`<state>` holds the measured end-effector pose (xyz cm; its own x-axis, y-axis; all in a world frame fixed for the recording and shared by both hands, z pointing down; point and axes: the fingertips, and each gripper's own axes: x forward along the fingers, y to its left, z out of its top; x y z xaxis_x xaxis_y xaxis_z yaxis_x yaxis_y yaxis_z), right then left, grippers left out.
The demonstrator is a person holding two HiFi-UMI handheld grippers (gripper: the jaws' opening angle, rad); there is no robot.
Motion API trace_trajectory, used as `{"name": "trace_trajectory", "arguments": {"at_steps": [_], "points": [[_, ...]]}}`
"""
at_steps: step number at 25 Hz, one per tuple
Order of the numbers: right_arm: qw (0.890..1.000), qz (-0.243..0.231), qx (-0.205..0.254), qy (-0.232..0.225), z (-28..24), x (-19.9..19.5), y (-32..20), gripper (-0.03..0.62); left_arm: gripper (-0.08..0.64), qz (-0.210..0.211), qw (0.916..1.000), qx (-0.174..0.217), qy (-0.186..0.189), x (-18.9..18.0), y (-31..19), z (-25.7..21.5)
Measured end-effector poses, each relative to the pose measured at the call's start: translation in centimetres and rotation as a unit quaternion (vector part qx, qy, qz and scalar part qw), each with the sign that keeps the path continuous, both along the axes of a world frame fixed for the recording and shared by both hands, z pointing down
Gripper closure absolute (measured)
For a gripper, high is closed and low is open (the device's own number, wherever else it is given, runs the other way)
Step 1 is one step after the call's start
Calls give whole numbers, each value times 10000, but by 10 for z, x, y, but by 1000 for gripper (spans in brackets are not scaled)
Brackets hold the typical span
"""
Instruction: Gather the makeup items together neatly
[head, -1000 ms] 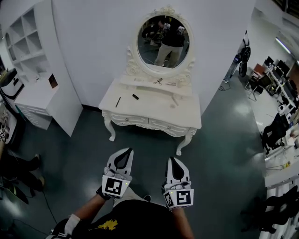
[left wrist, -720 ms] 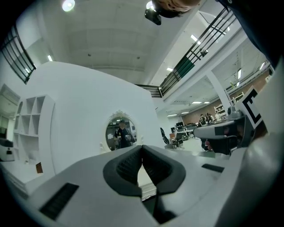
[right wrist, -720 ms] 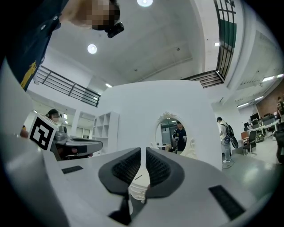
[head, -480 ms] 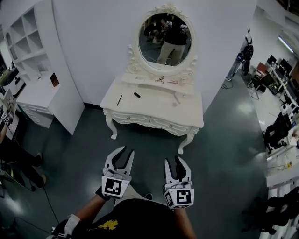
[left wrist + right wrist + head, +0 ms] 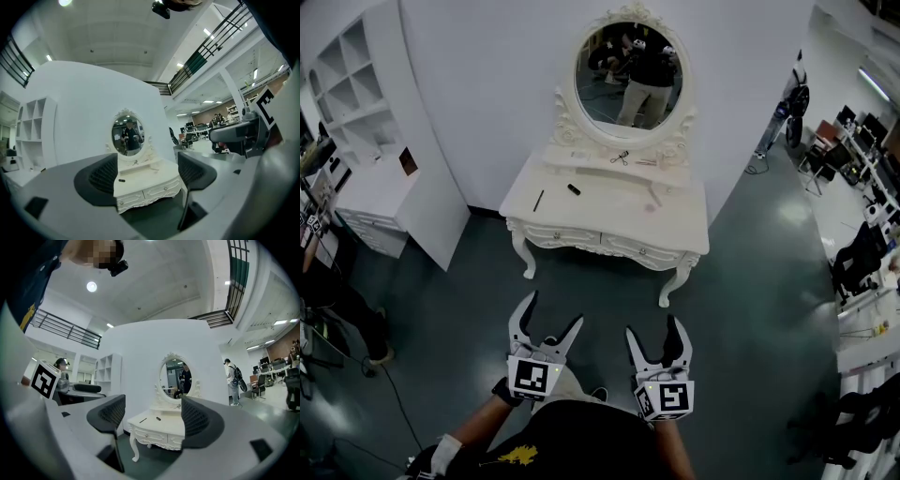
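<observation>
White dressing table [image 5: 675,230] by the wall, makeup items [image 5: 573,190] scattered on its top.
Left gripper [image 5: 551,311] and right gripper [image 5: 654,328], both empty, jaws just opened fairly wide; the items lie well ahead of the fingers [image 5: 525,309].

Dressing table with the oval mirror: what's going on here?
A person stands back from the dressing table, holding a left gripper and a right gripper. Both have just been opening their jaws, with nothing between them. The makeup items lie scattered on its top, none gathered yet.
</observation>
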<state>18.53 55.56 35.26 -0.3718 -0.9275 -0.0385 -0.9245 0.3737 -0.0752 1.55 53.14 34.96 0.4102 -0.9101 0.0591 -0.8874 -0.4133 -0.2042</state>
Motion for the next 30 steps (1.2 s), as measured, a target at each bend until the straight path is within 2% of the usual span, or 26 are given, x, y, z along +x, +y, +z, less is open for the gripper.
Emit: {"name": "trace_trajectory", "arguments": {"at_steps": [3, 5, 7, 9, 15, 19, 22, 26, 30], "points": [[9999, -26, -101, -26, 8, 4, -3, 152, 123, 107, 9998, 69, 164, 4, -3, 0], [9999, 22, -151, -50, 11, 7, -5, -8, 79, 274, 9994, -132, 139, 10, -2, 6], [9998, 188, -112, -18, 10, 12, -8, -8, 7, 496, 9982, -318, 114, 16, -1, 11], [9996, 271, -67, 36, 8, 16, -12, -8, -28, 640, 9973, -360, 78, 20, -3, 15], [9995, 290, -143, 66, 15, 15, -27, -8, -28, 701, 9965, -461, -10, 17, -18, 22], [9994, 198, -231, 140, 24, 0, -43, -8, -28, 431, 9976, -534, -63, -2, -38, 32], [9991, 59, -331, 270, 27, -15, -61, -7, -26, 379, 9981, -475, 75, -10, -55, 37], [9984, 12, -434, 370, 31, -33, -95, -7, -26, 412, 9976, -553, 54, -23, -86, 42], [9977, 61, -546, 405, 29, -57, -134, -6, -26, 388, 9972, -596, 231, -50, -126, 42]]}}
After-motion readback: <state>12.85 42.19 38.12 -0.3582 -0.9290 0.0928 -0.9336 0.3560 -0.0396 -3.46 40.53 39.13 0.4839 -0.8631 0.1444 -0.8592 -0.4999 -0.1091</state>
